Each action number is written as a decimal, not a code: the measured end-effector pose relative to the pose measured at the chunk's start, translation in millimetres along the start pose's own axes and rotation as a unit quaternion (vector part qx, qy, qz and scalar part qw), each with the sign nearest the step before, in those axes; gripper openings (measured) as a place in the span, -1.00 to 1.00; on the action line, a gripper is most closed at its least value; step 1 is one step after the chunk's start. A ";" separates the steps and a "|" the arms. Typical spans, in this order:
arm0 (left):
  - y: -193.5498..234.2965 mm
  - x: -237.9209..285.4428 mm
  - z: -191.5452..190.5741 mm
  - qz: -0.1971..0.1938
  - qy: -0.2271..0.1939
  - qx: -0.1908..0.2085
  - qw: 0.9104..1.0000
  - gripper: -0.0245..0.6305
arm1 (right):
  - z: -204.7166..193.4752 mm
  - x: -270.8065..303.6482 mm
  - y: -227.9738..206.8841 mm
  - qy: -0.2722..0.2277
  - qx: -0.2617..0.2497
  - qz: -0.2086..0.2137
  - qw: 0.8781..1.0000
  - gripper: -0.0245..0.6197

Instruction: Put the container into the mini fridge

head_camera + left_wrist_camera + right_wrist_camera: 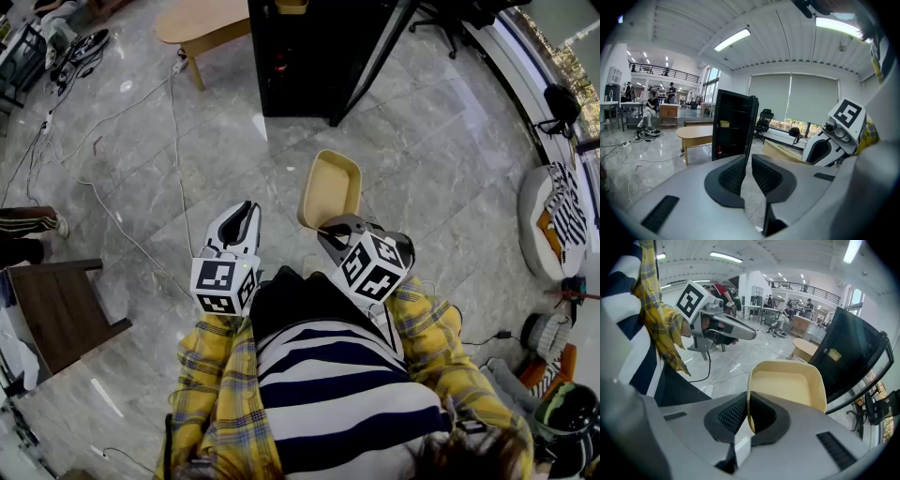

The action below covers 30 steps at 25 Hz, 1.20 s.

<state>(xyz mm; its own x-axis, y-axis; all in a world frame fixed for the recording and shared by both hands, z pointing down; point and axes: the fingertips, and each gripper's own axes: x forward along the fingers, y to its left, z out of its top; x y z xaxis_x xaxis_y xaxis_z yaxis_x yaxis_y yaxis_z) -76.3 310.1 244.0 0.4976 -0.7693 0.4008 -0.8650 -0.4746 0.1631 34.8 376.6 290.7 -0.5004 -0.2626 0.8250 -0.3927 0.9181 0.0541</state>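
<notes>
Right gripper is clamped on the near rim of the beige plastic container, held in the air at frame centre over the grey marble floor. In the right gripper view, the right gripper has its jaws closed tight on the thin near wall of the container: one pad inside, one outside. The rest of the tray sticks out past the jaw tips toward the upper right, open side facing the camera, and nothing is visible inside it.

Left gripper sits just left of the container, not touching it. In the left gripper view, the left gripper has its jaws nearly together with only a thin slit, and nothing is between them. The container edge shows to their right.

Black mini fridge stands at top centre with its door swung open, well apart from the container. From the left gripper view the fridge is straight ahead, with a small yellow cup on a shelf and a small bottle low inside. In the right gripper view the fridge is at right.

Light wooden table is left of the fridge, and a dark brown stool is at the left edge. White cables run across the floor.
</notes>
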 end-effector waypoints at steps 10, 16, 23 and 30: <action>-0.1 20.5 5.8 0.013 0.002 -0.019 1.000 -0.77 | -10.8 2.6 -21.0 0.007 -0.010 0.010 1.000 -0.83; -5.3 40.8 8.3 0.019 0.005 -0.015 1.000 -0.77 | -20.4 6.1 -37.8 0.006 -0.013 0.024 1.000 -0.83; -9.5 58.4 10.0 0.033 0.012 -0.020 0.999 -0.76 | -32.0 8.1 -58.7 0.006 -0.019 0.040 0.999 -0.83; 4.0 72.5 7.7 0.046 0.024 -0.029 0.998 -0.77 | -34.8 24.8 -74.4 0.013 -0.013 0.060 0.998 -0.83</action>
<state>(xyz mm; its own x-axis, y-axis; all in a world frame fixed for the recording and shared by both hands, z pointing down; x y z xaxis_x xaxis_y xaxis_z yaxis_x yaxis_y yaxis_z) -43.2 249.2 266.7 0.4126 -0.7863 0.4599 -0.9103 -0.3752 0.1751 78.4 312.1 326.6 -0.5221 -0.1420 0.8410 -0.3102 0.9501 -0.0321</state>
